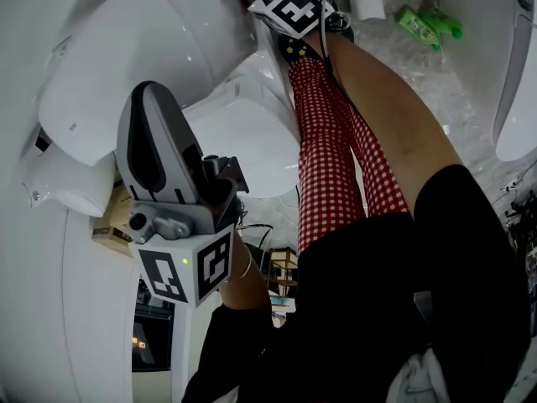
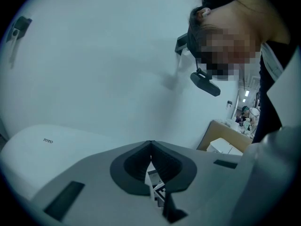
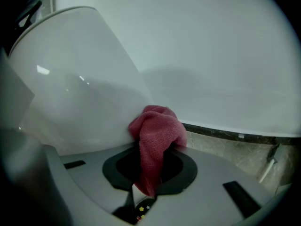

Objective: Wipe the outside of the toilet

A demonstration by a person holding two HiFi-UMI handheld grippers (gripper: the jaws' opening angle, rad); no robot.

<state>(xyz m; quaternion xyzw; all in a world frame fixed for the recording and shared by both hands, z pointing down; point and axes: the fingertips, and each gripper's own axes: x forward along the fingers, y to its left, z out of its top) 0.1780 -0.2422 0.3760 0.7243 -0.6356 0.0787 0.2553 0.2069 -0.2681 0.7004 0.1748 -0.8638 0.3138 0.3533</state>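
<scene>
Low in the middle of the right gripper view, the right gripper (image 3: 151, 149) has its jaws clamped on a dark pink cloth (image 3: 157, 126). The cloth's bunched end bulges out above the jaw tips and presses against the white outer shell of the toilet (image 3: 80, 88), which fills the left half of that frame. To the right of the cloth, a strip of mottled stone floor (image 3: 221, 142) meets a white wall (image 3: 211, 41) along a dark seam. In the head view this gripper sits at the top centre with its marker cube facing up. It is at the end of an arm in a red-checked sleeve (image 1: 327, 149), close against the toilet's far side.

The left gripper (image 2: 150, 144) has its jaws pressed together with nothing between them. It points up at the white wall, and a white toilet surface printed TOTO lies at the lower left of its frame. A cardboard box (image 2: 225, 135) shows at the right of that view. In the head view the left gripper is left of centre in the lower half, in front of the toilet's white body. Whether it touches the toilet cannot be told. At the upper right of the head view, a green bottle (image 1: 428, 22) lies on the stone floor, well apart from both grippers.
</scene>
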